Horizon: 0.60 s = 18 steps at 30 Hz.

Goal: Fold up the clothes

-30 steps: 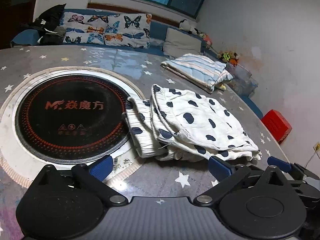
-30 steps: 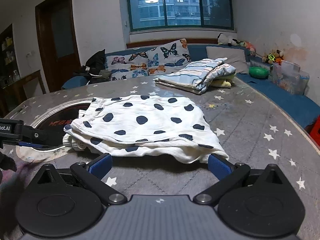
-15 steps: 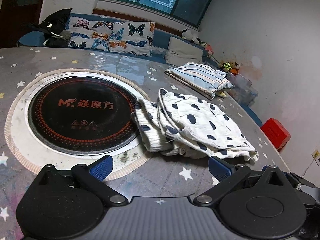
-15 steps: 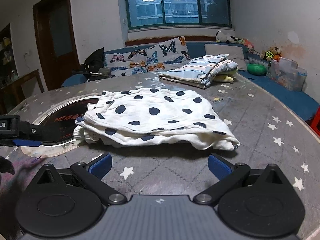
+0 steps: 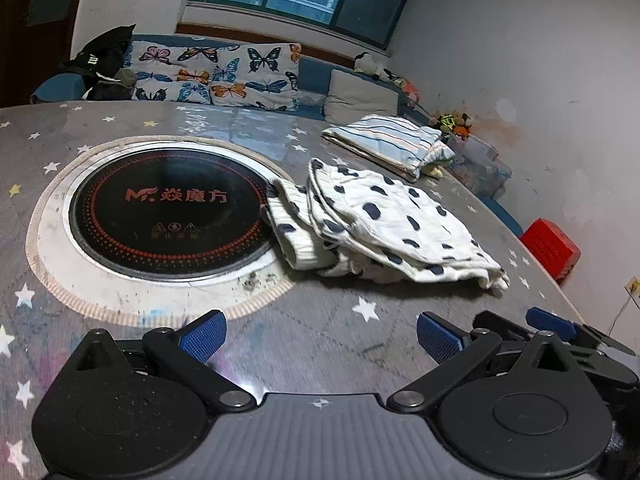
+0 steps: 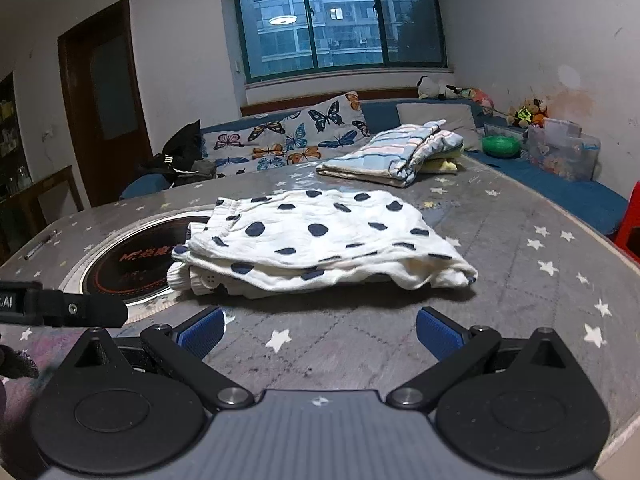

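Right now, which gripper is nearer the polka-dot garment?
Roughly level, right perhaps slightly nearer. The right gripper faces the polka-dot garment head-on, fingers open, clear of it. The left gripper sits off its cooktop-side end, also open and apart.

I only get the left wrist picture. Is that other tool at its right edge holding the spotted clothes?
Observer: No. The right wrist view shows the right gripper open and holding nothing; the spotted garment lies folded ahead of it.
Visitor: Anything lying around that I miss?
Observer: A thin pen-like stick lies left of the cooktop.
Visitor: And near the striped pile?
Observer: A green bowl sits on the blue bench, to the right of the striped pile.
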Motion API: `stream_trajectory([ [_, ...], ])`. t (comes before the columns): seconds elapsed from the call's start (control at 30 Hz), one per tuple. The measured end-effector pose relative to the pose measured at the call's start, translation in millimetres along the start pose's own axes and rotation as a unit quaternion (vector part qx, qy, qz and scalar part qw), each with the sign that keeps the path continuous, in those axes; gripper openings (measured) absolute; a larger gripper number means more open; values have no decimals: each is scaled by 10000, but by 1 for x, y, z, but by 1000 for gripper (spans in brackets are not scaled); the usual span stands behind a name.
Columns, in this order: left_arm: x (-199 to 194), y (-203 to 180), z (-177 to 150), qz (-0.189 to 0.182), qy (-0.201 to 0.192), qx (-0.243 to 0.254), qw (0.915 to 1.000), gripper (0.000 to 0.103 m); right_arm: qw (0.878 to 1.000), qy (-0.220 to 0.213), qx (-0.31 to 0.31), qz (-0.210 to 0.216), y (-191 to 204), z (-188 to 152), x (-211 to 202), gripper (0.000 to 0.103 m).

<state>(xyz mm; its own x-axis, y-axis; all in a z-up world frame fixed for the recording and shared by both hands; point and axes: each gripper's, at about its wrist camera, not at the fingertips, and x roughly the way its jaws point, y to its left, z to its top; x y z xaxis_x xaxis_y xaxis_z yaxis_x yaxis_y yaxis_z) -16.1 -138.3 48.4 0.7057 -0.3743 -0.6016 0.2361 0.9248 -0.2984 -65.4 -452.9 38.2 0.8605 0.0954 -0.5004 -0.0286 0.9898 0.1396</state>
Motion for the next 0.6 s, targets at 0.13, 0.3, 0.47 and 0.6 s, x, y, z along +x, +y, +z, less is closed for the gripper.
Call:
stream_trajectory([
  [0.13,-7,-3,-9,-28,-9,63,10000,103,10000,54,-47,-6,5,-5,-5,103],
  [0.3,-14,-4,-17,-34,-33,84,10000,103,9999,-15,-10,-115,8,-7,-15,103],
  [0.47,-22,-3,-22,-46,-33,138,9999,103,9998,-47,107,-174,8,-11,-24,103],
  [0.6,-26,-3,-26,-91,-41,181,9998,103,9997,-64,83,-240,11,-14,-28,103],
])
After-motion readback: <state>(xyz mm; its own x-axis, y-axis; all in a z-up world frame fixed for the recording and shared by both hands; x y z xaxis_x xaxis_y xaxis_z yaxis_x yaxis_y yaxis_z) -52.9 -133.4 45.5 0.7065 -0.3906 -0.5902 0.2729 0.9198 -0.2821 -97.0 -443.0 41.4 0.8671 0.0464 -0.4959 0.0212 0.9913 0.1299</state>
